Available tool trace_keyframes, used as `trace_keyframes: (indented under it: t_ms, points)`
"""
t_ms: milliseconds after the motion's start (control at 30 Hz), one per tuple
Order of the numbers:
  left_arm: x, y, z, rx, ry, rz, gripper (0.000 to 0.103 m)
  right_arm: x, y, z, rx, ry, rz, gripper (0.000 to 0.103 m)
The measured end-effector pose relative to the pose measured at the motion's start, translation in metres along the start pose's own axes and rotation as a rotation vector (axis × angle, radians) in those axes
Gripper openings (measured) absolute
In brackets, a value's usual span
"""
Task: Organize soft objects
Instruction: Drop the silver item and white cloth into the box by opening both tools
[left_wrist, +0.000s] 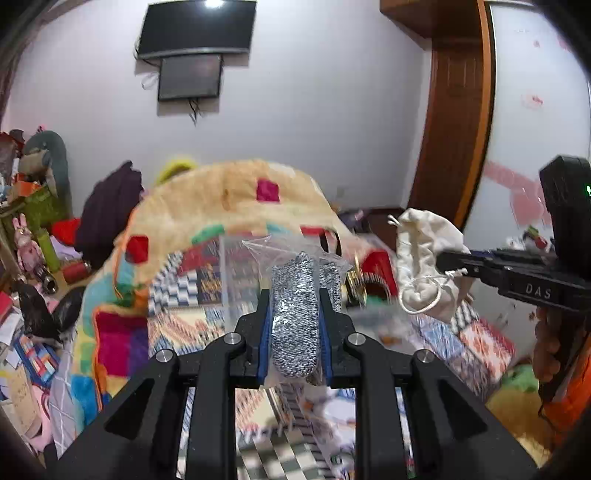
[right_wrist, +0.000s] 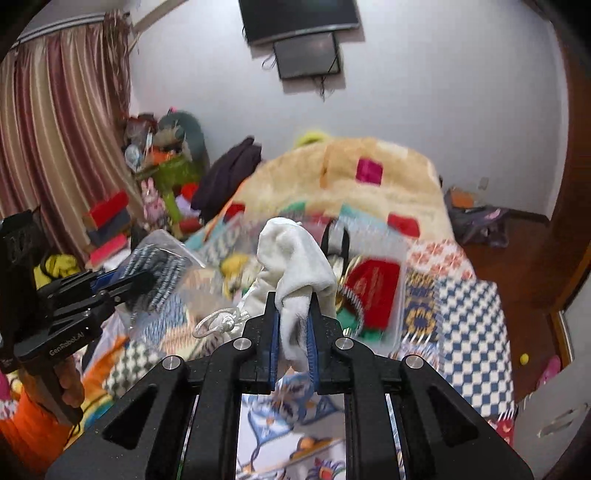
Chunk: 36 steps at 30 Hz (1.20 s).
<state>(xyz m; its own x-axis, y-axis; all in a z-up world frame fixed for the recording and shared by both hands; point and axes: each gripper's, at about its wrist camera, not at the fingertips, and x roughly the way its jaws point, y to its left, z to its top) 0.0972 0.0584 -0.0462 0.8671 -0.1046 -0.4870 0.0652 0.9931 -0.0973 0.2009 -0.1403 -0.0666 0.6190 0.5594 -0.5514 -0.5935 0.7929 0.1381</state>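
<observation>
The knit roll (left_wrist: 295, 314) in its clear bag (left_wrist: 284, 247) sits clamped between the left tongs (left_wrist: 294, 314), held up over the bed. Off to their right, the right tongs (right_wrist: 292, 332) pinch the white pouch (right_wrist: 295, 258), its cord (right_wrist: 218, 323) dangling left. Beyond both tongs lies a clear bin (right_wrist: 397, 295) with a red pouch (right_wrist: 373, 291), then the tan blanket (left_wrist: 229, 195).

Open air is lying above the patterned bedspread (right_wrist: 469, 306) between both loaded grippers, while a clear bin (right_wrist: 397, 295) holding a red pouch (right_wrist: 373, 288) is blocking the middle, apparently, and a folded plush blanket (left_wrist: 229, 199) is walling off the far end.
</observation>
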Motion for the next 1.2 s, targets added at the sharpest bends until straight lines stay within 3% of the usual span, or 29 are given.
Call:
trace_keyframes:
  t_ms: [300,500,733,833,900,967,1067,1200]
  points:
    - [0.032,0.013,0.026,-0.016,-0.027,0.040,0.022,0.019,-0.006,0.019,0.045,-0.055,-0.042,0.012]
    - [0.072,0.021,0.019,-0.020,0.031,0.075,0.022,0.054,-0.011,0.017,0.060,0.005,-0.062,0.012]
    - [0.106,0.026,0.007,-0.036,0.101,0.061,0.022,0.089,-0.011,0.004,0.046,0.105,-0.079,0.012]
    - [0.109,0.023,0.006,-0.025,0.103,0.062,0.027,0.095,-0.013,0.000,0.042,0.136,-0.076,0.015]
    - [0.110,0.022,0.006,-0.019,0.113,0.061,0.037,0.098,-0.014,-0.001,0.041,0.154,-0.082,0.020]
    - [0.110,0.022,0.004,-0.018,0.120,0.065,0.050,0.099,-0.016,-0.002,0.043,0.175,-0.081,0.038]
    - [0.104,0.020,0.004,-0.016,0.115,0.058,0.053,0.094,-0.016,-0.002,0.036,0.175,-0.078,0.055]
    - [0.091,0.019,0.007,-0.018,0.101,0.039,0.060,0.080,-0.013,0.004,0.013,0.155,-0.070,0.056]
